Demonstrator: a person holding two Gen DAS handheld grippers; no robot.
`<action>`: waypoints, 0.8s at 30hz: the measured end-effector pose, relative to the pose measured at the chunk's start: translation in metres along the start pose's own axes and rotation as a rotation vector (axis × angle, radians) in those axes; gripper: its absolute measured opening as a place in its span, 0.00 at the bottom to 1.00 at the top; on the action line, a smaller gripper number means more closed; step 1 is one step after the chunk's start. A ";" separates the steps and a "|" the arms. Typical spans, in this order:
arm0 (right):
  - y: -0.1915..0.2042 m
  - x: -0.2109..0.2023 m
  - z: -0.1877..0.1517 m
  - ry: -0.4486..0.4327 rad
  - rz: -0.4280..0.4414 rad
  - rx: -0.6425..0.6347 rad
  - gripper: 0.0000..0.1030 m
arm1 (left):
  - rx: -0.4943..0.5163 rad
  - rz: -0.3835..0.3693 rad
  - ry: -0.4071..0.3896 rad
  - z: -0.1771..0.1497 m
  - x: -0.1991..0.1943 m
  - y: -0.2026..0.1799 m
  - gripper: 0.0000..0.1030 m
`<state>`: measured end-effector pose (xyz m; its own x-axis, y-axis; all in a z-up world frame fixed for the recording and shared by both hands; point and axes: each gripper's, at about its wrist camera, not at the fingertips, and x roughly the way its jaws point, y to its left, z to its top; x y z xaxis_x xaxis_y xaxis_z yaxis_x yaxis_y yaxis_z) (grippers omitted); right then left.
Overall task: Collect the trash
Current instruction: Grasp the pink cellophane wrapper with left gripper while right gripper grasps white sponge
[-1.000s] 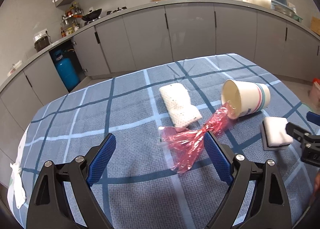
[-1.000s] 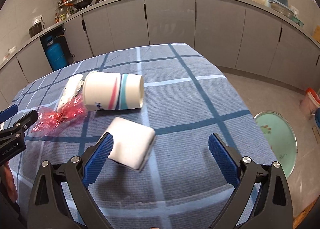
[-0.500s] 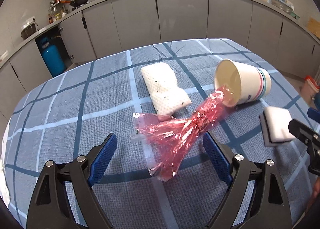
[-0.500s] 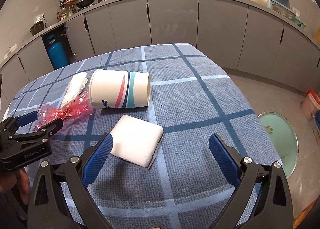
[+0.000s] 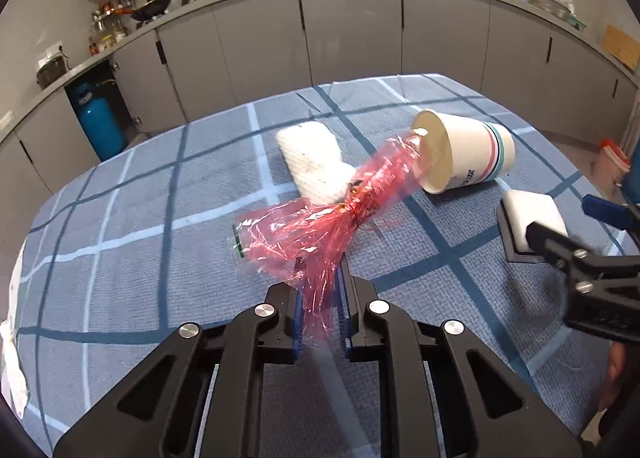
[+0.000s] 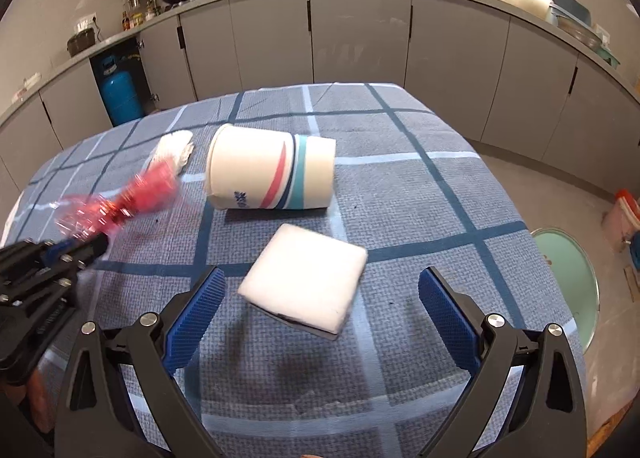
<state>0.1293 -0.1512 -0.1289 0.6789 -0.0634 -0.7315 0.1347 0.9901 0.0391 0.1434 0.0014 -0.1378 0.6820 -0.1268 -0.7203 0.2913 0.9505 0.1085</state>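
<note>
Your left gripper (image 5: 320,310) is pinched tight on the lower tail of the red cellophane wrapper (image 5: 320,226), so the step in hand is picking up that first piece of trash. The film fans out above the blue pads, and its twisted far end reaches to the mouth of the tipped paper cup (image 5: 464,154); motion blur leaves it unclear whether the wrapper is already clear of the checked tablecloth (image 5: 132,226) or drags on it. Your right gripper (image 6: 320,310) is spread wide and empty, hovering low with the white sponge block (image 6: 304,282) sitting between its open fingers, its dark underside showing at the near edge. The cup lies on its side just beyond the sponge, and a white folded cloth (image 5: 316,162) lies beside the wrapper, partly behind it. No bin shows on the table; a round green lid or basin (image 6: 568,286) sits on the floor off the right edge, and I judge it could be where the trash goes, though that is not certain. For the next move, lift the wrapper straight up so the loose film does not snag the cup rim or roll it, and keep the pinch firm, since thin cellophane slips easily. With the right hand, settle down around the sponge and close squarely on its sides before lifting.
</note>
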 end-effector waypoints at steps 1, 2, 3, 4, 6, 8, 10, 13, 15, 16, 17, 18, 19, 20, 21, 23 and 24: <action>0.002 0.003 -0.001 0.010 -0.013 -0.002 0.93 | -0.004 -0.002 -0.001 0.000 -0.001 0.001 0.11; 0.002 0.005 -0.001 0.019 -0.012 -0.001 0.93 | -0.003 0.006 -0.004 -0.001 -0.003 0.002 0.11; 0.002 0.007 -0.002 0.029 0.000 0.004 0.93 | -0.001 0.014 -0.008 -0.001 -0.005 0.002 0.11; 0.003 0.008 -0.001 0.032 0.001 0.005 0.93 | 0.000 0.020 -0.010 -0.001 -0.006 0.003 0.11; 0.003 0.008 -0.002 0.027 0.004 0.009 0.92 | 0.003 0.025 -0.012 -0.001 -0.009 0.003 0.11; 0.003 0.010 -0.001 0.035 0.020 0.016 0.84 | -0.002 0.023 -0.013 0.000 -0.010 0.004 0.11; 0.003 0.013 -0.002 0.057 0.046 0.019 0.66 | -0.009 0.021 -0.010 0.000 -0.010 0.005 0.11; 0.002 0.011 -0.004 0.053 0.056 0.019 0.59 | -0.019 0.020 -0.013 0.001 -0.013 0.006 0.11; 0.002 0.006 -0.004 0.040 0.063 0.021 0.57 | -0.020 0.024 -0.017 0.002 -0.015 0.007 0.11; 0.001 0.004 -0.003 0.033 0.063 0.021 0.57 | -0.025 0.026 -0.019 0.002 -0.016 0.007 0.10; 0.000 0.002 -0.003 0.026 0.065 0.021 0.57 | -0.026 0.025 -0.019 0.003 -0.017 0.007 0.10; 0.000 -0.001 -0.002 0.018 0.070 0.023 0.57 | -0.026 0.026 -0.021 0.004 -0.018 0.007 0.10; -0.001 -0.003 -0.002 0.013 0.072 0.022 0.57 | -0.026 0.030 -0.025 0.004 -0.020 0.007 0.10; -0.001 -0.006 -0.002 0.006 0.073 0.021 0.57 | -0.026 0.031 -0.031 0.005 -0.022 0.007 0.10; -0.001 -0.008 -0.002 -0.001 0.074 0.020 0.57 | -0.026 0.032 -0.034 0.006 -0.024 0.007 0.10; -0.003 -0.013 -0.002 -0.011 0.080 0.022 0.57 | -0.025 0.037 -0.044 0.008 -0.028 0.007 0.10; -0.003 -0.015 -0.002 -0.017 0.082 0.023 0.57 | -0.028 0.040 -0.052 0.009 -0.031 0.007 0.10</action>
<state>0.1169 -0.1532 -0.1193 0.7002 0.0152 -0.7138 0.0945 0.9890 0.1139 0.1300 0.0095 -0.1084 0.7268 -0.1023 -0.6792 0.2447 0.9625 0.1169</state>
